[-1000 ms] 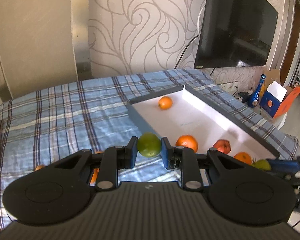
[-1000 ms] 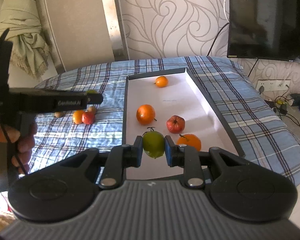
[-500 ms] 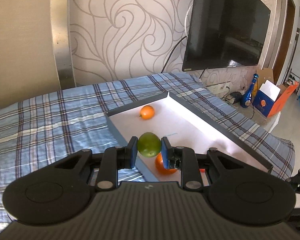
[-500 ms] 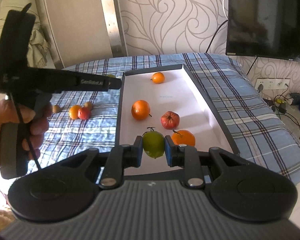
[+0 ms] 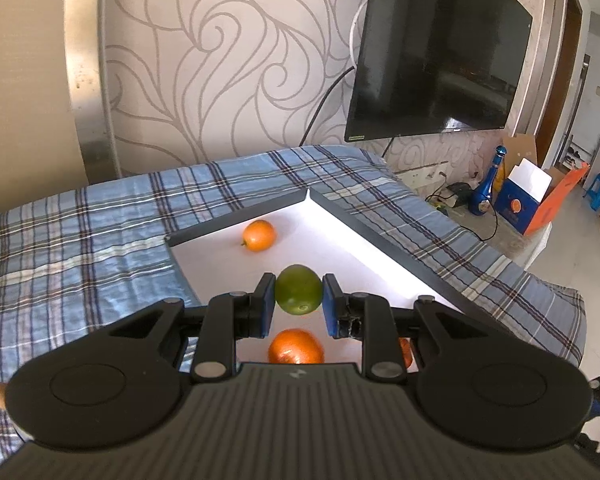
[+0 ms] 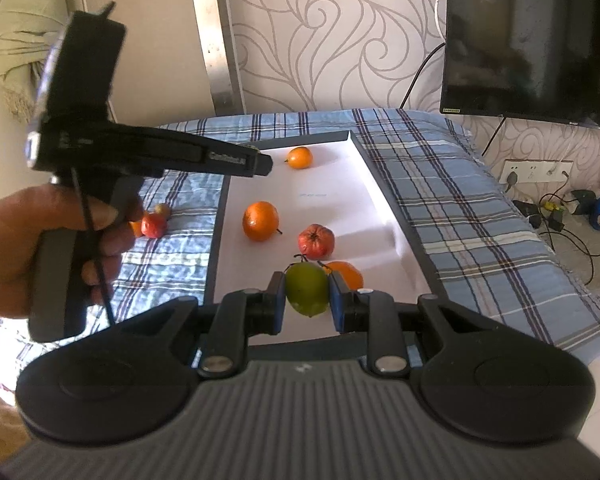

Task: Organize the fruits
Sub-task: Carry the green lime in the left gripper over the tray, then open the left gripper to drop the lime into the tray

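Note:
My left gripper is shut on a green lime and holds it above the white tray, over a large orange. A small orange lies at the tray's far end. My right gripper is shut on a green pear-like fruit near the tray's front edge. In the right wrist view the tray holds a large orange, a red fruit, an orange behind the fingers and the small orange. The left gripper reaches over the tray's left rim.
The tray sits on a blue plaid bedcover. A few small red and orange fruits lie on the cover left of the tray. A wall TV hangs behind. Boxes and a blue bottle stand on the floor at right.
My left gripper has carried the lime rightward and forward from over the bedcover to over the tray. My right gripper has stayed almost still, holding its green fruit.

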A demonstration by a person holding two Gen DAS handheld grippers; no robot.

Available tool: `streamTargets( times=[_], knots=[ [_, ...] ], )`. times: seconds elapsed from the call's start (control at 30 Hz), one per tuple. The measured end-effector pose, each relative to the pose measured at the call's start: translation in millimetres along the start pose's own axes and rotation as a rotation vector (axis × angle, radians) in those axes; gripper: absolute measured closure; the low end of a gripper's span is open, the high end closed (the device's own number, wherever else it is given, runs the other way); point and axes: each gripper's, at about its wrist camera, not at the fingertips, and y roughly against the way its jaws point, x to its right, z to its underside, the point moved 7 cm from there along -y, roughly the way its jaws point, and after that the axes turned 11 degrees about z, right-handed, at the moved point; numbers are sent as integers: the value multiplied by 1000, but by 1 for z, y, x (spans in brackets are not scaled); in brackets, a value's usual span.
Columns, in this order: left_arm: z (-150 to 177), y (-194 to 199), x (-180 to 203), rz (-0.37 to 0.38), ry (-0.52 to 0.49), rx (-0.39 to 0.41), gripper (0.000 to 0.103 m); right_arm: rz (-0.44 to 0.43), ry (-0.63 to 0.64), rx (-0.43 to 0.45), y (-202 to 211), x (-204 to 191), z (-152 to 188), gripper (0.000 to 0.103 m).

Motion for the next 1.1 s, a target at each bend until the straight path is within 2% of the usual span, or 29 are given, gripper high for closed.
streamTargets(
  times=[0.4,1.1],
  knots=[
    [-8,-35,2,-1,19,-16,74,13,27,-5,-2,11,-2,77],
    [-16,-75,-6,-54,52,-50,74,5,74,-20,-10,14,-4,77]
  ],
)
